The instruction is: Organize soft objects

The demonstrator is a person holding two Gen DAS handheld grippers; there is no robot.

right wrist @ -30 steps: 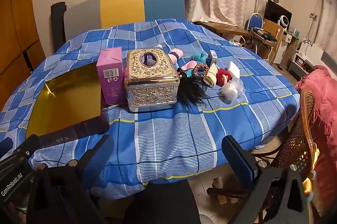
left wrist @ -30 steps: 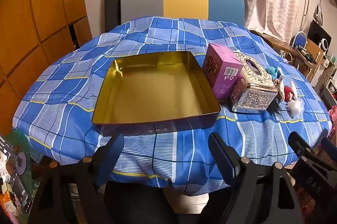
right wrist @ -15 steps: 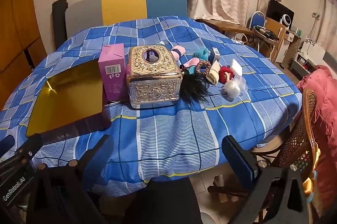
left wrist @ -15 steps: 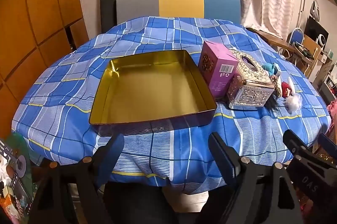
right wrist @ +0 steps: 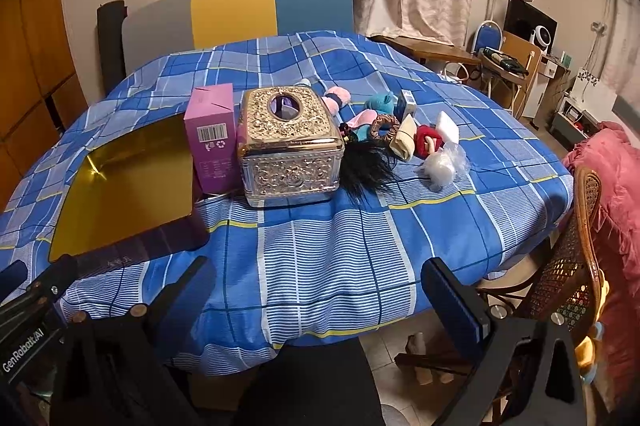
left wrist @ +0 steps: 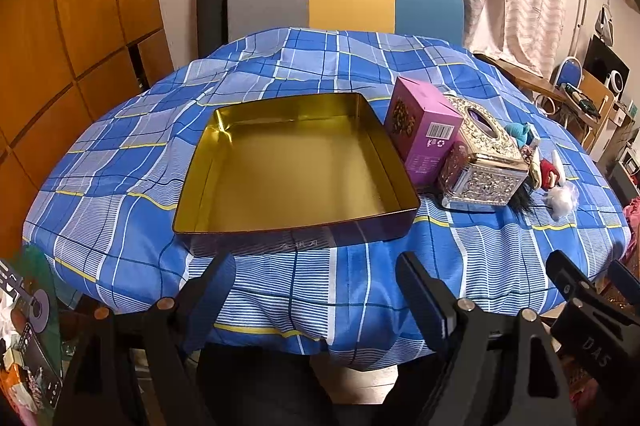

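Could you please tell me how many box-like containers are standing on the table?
3: gold tin tray on the left, purple carton beside it, ornate tissue box right of the carton. None look hidden.

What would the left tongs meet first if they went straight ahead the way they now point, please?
Probably the near wall of the empty gold tin: the open left tongs hang off the table's near edge, aimed at it, with only blue checked tablecloth between. Their height is hard to judge.

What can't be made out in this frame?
- Left wrist view: most of the soft pile hides behind the tissue box.
- Right wrist view: the gold tin is partly blocked by the purple box.
- Pile items overlap; individual types are unclear.
- Both tongs' handles are cut off by the bottom edge.
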